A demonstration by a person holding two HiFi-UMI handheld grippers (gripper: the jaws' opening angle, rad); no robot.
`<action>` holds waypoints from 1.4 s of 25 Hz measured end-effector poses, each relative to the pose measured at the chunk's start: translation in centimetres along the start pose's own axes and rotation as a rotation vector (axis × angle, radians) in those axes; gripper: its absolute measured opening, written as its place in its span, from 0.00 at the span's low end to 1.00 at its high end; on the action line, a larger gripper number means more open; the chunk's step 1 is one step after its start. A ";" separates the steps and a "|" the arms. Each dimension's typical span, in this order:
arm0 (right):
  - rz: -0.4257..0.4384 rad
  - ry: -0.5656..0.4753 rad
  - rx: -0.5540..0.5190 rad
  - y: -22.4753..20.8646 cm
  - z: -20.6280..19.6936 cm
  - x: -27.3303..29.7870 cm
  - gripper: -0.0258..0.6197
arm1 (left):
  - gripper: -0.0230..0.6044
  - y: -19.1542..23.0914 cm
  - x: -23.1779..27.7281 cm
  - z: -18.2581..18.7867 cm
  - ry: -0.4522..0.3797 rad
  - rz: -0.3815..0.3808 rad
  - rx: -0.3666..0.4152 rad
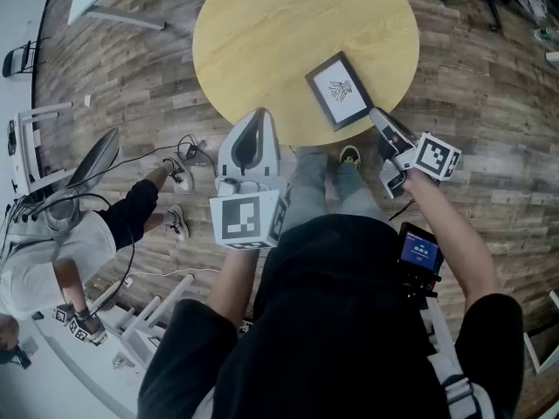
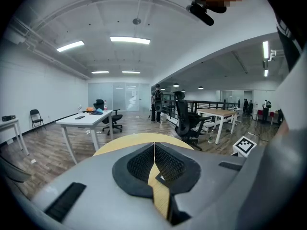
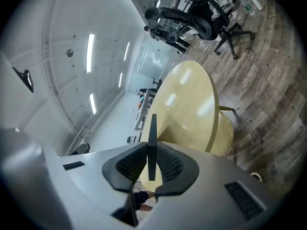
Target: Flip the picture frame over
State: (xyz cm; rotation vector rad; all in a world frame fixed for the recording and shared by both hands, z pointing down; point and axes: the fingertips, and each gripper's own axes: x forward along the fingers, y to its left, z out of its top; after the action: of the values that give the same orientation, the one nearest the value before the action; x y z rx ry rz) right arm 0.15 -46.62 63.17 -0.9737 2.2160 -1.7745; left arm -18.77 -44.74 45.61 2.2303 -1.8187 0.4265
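— What are you working with?

— One picture frame (image 1: 339, 90), black-bordered, with a drawing on white, lying by the one round table's (image 1: 262, 51) near edge. Your right gripper (image 1: 377, 115) is clamping its fingers (image 3: 132, 164) on the frame's corner. Your left gripper (image 1: 256, 113) is holding its fingers (image 2: 139, 164) together, empty.

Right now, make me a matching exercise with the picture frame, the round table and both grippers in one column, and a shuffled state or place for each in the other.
1. picture frame
2. left gripper
3. right gripper
4. round table

A. jaws together, nothing between them
B. light wood, standing on a plank floor
C. jaws closed on a thin dark edge
D. lying picture side up near the table's rim

Pairs: 1-D, 2-A, 3-C, 4-B
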 end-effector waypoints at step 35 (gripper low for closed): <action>-0.336 0.617 -0.695 -2.7 -6.6 1.1 0.29 | 0.07 -2.2 -1.6 0.4 -0.020 -0.005 0.013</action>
State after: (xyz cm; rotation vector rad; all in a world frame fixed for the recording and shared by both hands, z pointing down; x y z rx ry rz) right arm -2.89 -42.07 67.90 -1.0481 3.3809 -1.5817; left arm -16.90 -42.94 44.65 2.2544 -1.8252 0.4182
